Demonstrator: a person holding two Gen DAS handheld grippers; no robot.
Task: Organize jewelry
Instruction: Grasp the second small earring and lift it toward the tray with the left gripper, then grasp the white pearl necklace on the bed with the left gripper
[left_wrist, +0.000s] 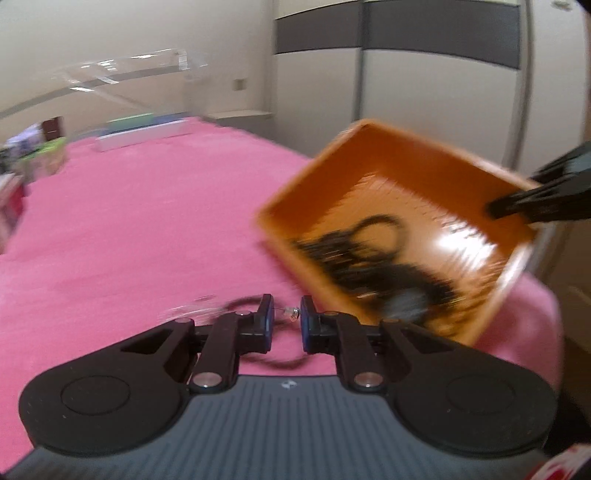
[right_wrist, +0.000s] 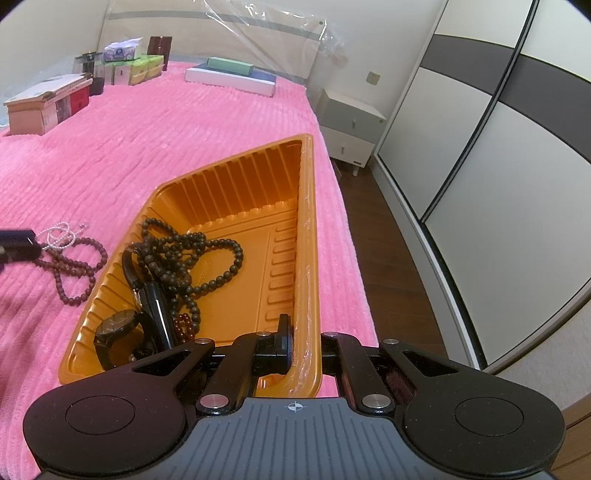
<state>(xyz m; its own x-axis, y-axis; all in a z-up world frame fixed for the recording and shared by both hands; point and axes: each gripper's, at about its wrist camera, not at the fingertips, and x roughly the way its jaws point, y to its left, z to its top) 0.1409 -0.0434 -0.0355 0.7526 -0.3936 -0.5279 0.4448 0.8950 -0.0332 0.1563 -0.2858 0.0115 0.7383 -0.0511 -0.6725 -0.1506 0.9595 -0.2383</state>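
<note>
Your work surface is a bed covered by a pink blanket (right_wrist: 155, 147), plush and ribbed in fine parallel ridges. Beyond it stand a wardrobe (right_wrist: 480, 147) with smooth cream and grey sliding panels and a small white nightstand (right_wrist: 349, 125). Along the far edge of the blanket sit flat rectangular boxes (right_wrist: 232, 75) and a cluster of small cartons (right_wrist: 125, 62); their printing is too small to read.

The orange tray (right_wrist: 236, 192) is thin glossy moulded plastic, rectangular, with fluted walls and a stepped floor. It rests on the blanket near the bed's right edge. Piled in its near-left corner are a long strand of dark round beads (right_wrist: 192, 258), a black wristwatch (right_wrist: 118, 328) with a round face, and a short reddish bead bracelet (right_wrist: 184, 325). No writing is legible on any of them.

Outside the tray, just to its left on the blanket, lie a brown bead strand (right_wrist: 74, 269) and a small white pearl strand (right_wrist: 61, 232).

Your right gripper (right_wrist: 303, 347) is clamped on the tray's near-right wall, one finger inside, the other outside.

Your left gripper (left_wrist: 288, 317) has its jaws drawn close, with a tiny silver piece (left_wrist: 292, 314) pinched between the blue pads (left_wrist: 269, 317); the view is blurred, so you cannot tell what sort of jewelry it is. It hovers above the blanket just beside the tray's left edge.
</note>
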